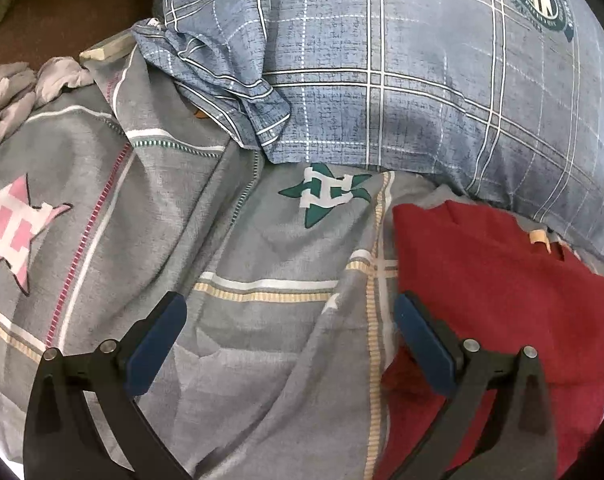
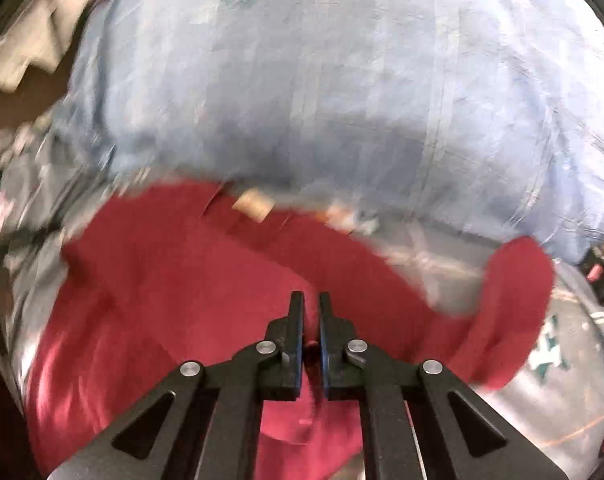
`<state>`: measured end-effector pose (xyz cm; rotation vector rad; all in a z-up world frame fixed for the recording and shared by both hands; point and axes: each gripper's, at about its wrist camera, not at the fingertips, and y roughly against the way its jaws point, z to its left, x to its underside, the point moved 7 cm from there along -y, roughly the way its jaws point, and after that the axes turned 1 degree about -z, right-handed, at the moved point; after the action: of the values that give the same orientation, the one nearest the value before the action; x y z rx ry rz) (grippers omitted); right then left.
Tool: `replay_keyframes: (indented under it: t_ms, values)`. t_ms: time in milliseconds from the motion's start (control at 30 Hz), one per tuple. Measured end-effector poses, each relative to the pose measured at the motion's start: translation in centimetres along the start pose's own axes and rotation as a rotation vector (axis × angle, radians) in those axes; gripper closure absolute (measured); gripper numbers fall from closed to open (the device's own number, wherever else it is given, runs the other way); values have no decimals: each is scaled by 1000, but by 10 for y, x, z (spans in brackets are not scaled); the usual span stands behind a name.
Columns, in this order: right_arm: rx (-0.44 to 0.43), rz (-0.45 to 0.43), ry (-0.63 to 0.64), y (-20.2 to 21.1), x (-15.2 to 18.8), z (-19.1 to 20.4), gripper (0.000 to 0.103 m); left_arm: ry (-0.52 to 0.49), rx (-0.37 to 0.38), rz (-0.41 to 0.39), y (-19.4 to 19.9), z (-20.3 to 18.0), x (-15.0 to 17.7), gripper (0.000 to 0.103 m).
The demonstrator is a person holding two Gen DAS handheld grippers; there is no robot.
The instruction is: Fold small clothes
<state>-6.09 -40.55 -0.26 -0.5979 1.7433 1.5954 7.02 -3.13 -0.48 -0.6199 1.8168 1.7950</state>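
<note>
The dark red knit garment lies spread on the grey patterned bed sheet, just below the blue plaid pillow, with its tan neck label toward the pillow; so the collar points away from the cameras and the long axis likely runs from the pillow toward the person, though the lower hem is out of view. The right claw is nearly closed, its jaws pinching a raised ridge of the red cloth near the garment's middle, and the right wrist view is smeared with motion blur. The left claw hangs wide open over the sheet, its right finger at the garment's left edge, holding nothing. This looks like an early fold, one side being lifted. Next, I judge, the pinched cloth should be carried across the body while the left claw takes or pins the near edge, keeping the fold line straight.
</note>
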Motion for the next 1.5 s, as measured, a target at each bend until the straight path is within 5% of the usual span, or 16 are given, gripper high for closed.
replay_keyframes:
  t_ms: [67,133,200,267,333,433,533,633,700,833,1000,1167,1233,1300,1500]
  values:
    - [79,34,-30,-20,-5,-14,88,-27,1,20,-3,-6,3,0]
    - [170,56,-54,-30,-2,-25,66,-62,-13,26,-4,-11,6,0]
    - [136,2,-84,-17,0,-17,60,-74,-7,17,-1,-14,6,0]
    - [39,-44,-89,-1,2,9,55,-75,5,10,1,-17,5,0]
    - [-177,-39,-43,8,5,61,55,-98,-27,13,-1,-17,6,0]
    - [-375,-22,57,9,3,134,55,-93,-89,22,-4,-4,5,0]
    - [-450,-20,170,-4,4,192,57,5,-71,30,-4,18,1,0]
    - [-533,127,222,-24,30,232,56,66,-58,23,-2,31,-3,0]
    - [-510,132,237,-21,44,233,54,84,-41,23,1,35,-4,0]
    - [-646,126,140,-2,56,232,48,107,-28,12,7,39,-6,0]
    - [-530,55,78,-33,38,237,46,95,-28,10,11,39,-5,0]
    - [-626,-58,162,-22,26,296,41,185,-75,-19,13,69,-13,0]
    - [-649,-28,171,-28,30,309,33,238,-65,-8,10,79,-11,0]
    - [-681,47,131,-35,38,302,33,265,-38,6,9,80,-10,0]
    - [-778,78,21,9,45,238,34,167,0,-17,19,53,-9,0]
